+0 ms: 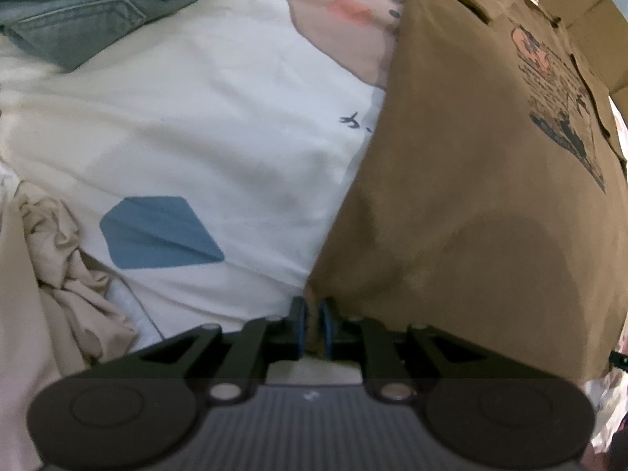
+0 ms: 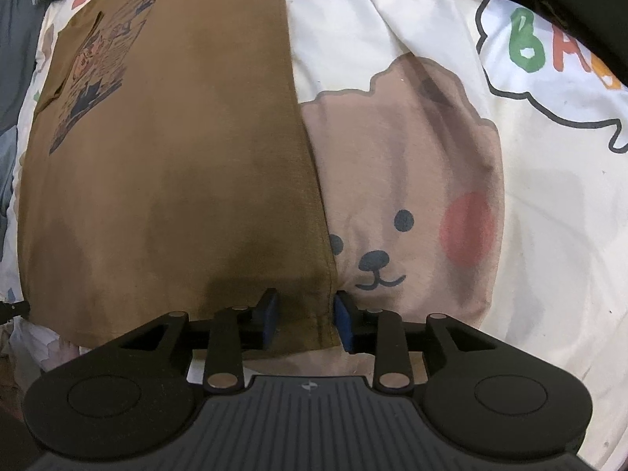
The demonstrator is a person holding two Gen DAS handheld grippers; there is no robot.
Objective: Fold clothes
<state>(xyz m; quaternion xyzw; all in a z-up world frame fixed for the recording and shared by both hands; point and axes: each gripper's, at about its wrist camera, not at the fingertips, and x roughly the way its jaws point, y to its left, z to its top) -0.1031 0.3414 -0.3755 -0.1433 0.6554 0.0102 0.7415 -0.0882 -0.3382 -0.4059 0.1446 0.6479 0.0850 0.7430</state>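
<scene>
A brown T-shirt with a printed graphic lies flat on the bed, its sides folded in to a long panel. In the left wrist view my left gripper points down at the shirt's near left corner. Its blue pads stand only a little apart, with the corner's cloth in the narrow gap. In the right wrist view the same T-shirt fills the left half. My right gripper is open over the near right corner. The hem lies loose between its fingers, which do not press on it.
A cream bedsheet printed with a bear and coloured shapes covers the bed. Blue jeans lie at the far left, and a crumpled beige garment lies near left. A grey-blue garment lies beyond the shirt's left side.
</scene>
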